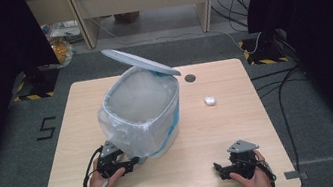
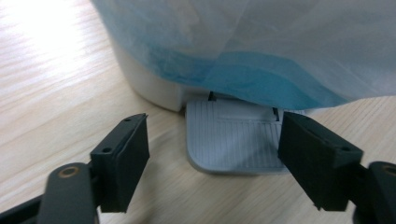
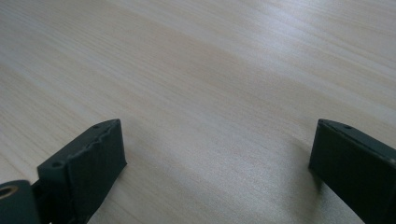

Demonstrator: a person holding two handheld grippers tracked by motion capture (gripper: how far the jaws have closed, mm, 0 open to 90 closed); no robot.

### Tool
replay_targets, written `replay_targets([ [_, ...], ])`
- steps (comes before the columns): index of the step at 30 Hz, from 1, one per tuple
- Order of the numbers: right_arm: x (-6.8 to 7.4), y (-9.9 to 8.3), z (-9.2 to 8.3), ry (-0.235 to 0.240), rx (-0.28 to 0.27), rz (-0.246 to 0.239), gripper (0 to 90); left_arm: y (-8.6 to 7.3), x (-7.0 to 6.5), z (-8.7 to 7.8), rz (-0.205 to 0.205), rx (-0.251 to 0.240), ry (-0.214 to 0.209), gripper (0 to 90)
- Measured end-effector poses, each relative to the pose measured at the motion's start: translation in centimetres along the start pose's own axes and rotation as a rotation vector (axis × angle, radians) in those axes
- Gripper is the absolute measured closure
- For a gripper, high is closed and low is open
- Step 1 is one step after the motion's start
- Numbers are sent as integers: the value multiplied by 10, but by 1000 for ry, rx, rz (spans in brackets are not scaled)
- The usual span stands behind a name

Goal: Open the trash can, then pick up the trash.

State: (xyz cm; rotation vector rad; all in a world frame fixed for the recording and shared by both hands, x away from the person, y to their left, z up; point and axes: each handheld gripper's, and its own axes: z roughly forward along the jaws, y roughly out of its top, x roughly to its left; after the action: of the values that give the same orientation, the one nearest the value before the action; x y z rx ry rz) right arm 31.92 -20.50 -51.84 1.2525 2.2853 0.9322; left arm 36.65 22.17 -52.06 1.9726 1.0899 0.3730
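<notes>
A white pedal bin (image 1: 142, 112) lined with a translucent bluish bag stands on the table's left half, its grey lid (image 1: 139, 62) tilted up at the back. My left gripper (image 1: 132, 163) lies low at the bin's near foot. In the left gripper view its jaws (image 2: 212, 130) stand apart on either side of the grey ribbed pedal (image 2: 233, 140), with no pad pressing on it, and the bag (image 2: 280, 51) hangs just above. My right gripper (image 1: 218, 170) rests near the front right edge, open (image 3: 218, 126) over bare wood. A small white crumpled wad (image 1: 210, 100) lies right of the bin.
The light wooden table (image 1: 221, 130) has a round cable hole (image 1: 190, 78) near its far edge. Dark curtains flank both sides, and cables run over the floor at the right. A desk frame stands beyond the table.
</notes>
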Motion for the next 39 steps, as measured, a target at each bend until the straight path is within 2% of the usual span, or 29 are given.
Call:
replay_targets([
  [2,0,0,0,-1,-1,1,33,2,-3,0,16,12,20,230],
  [3,0,0,0,-1,0,2,33,2,-3,0,7,11,21,226],
  [6,0,0,0,0,1,1,33,-1,-1,0,-15,1,9,223],
  [17,0,1,1,-1,5,3,22,-2,4,1,-53,0,-19,202],
  [39,-1,1,1,2,7,1,17,-2,5,2,-50,3,-17,178],
])
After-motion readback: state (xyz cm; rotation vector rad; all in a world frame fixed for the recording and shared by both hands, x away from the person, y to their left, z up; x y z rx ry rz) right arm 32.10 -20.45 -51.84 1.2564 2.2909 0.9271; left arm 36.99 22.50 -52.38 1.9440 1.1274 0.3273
